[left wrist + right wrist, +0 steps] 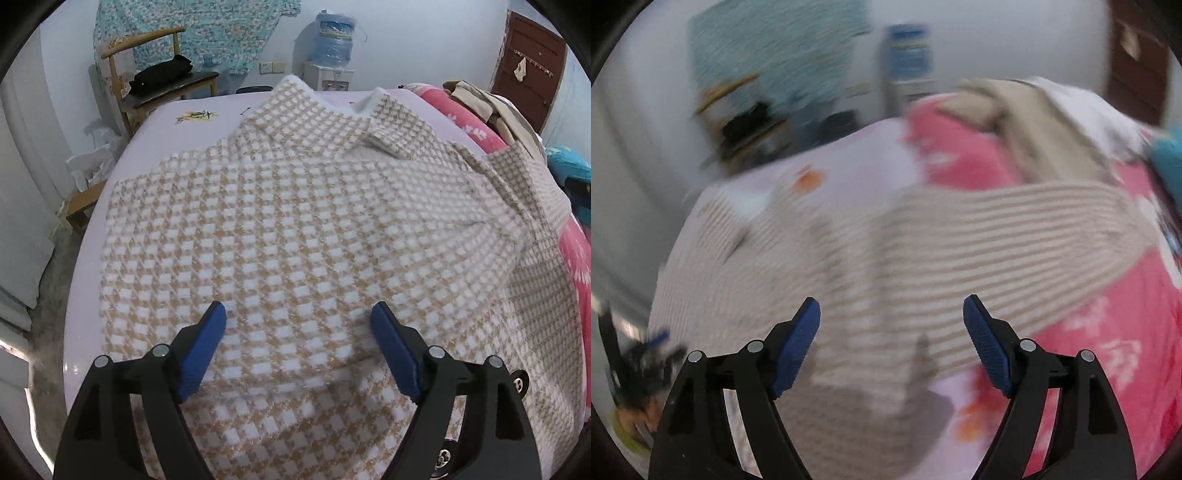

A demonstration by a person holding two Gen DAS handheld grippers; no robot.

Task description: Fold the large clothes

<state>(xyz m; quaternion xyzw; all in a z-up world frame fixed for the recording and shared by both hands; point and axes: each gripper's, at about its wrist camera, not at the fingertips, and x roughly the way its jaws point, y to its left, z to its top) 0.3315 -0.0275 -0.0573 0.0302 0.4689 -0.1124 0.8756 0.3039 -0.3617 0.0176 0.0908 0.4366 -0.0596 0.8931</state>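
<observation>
A large beige-and-white checked garment (295,229) lies spread across a pale lilac bed (207,110), its collar at the far end and one sleeve folded near the collar. My left gripper (298,317) hovers open over the garment's near part, nothing between its blue pads (207,347). The right wrist view is blurred by motion. There the same garment (849,266) lies below my right gripper (892,314), which stands open with nothing between its fingers. The left gripper (646,354) shows as a dark blur at the lower left of that view.
A pink flowered quilt (476,129) with beige clothes (491,103) piled on it lies along the bed's right side. A wooden chair (155,70) with a black item, a water dispenser (332,48) and a brown door (532,62) stand beyond the bed.
</observation>
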